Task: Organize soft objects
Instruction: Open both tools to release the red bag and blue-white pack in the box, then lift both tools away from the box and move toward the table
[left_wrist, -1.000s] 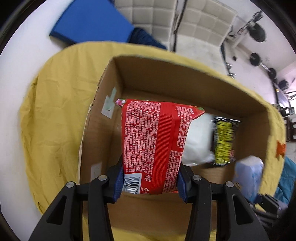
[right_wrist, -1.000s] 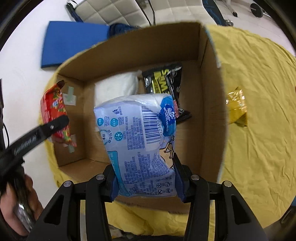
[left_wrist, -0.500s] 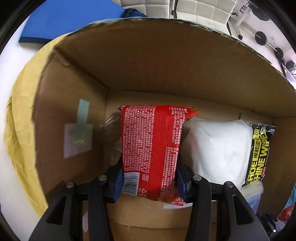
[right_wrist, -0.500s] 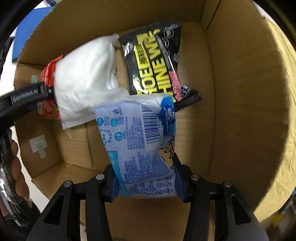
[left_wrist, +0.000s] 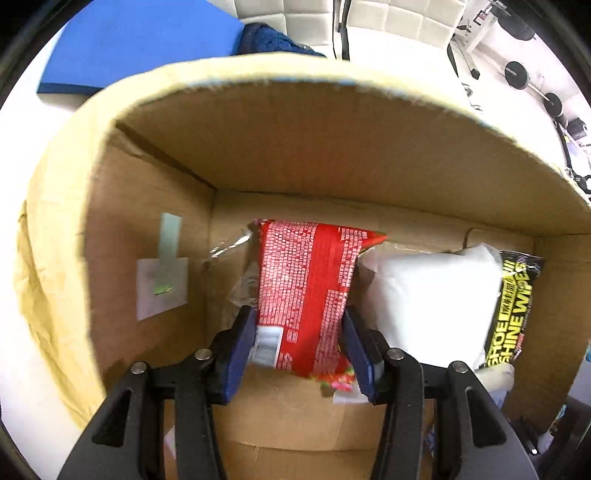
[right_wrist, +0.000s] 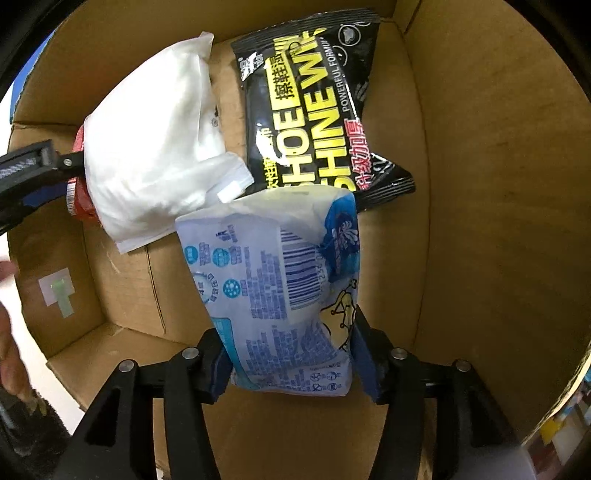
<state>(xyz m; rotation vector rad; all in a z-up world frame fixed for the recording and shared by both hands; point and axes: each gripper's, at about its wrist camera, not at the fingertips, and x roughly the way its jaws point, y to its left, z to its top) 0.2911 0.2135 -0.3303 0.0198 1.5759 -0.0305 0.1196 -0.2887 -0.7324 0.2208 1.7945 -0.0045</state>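
**Both grippers inside the cardboard box, each with a packet between its jaws**

Left wrist view: the left gripper has its jaws spread slightly, the red packet standing between the blue pads; whether they still press it cannot be told. Right of the jaws lies a white pouch, and beyond it a black shoe-shine wipes pack. The cardboard box walls rise ahead and to the left.

Right wrist view: the right gripper is clenched on a blue-and-white tissue packet, held upright. Ahead of the jaws lie the wipes pack and, to the left, the white pouch.
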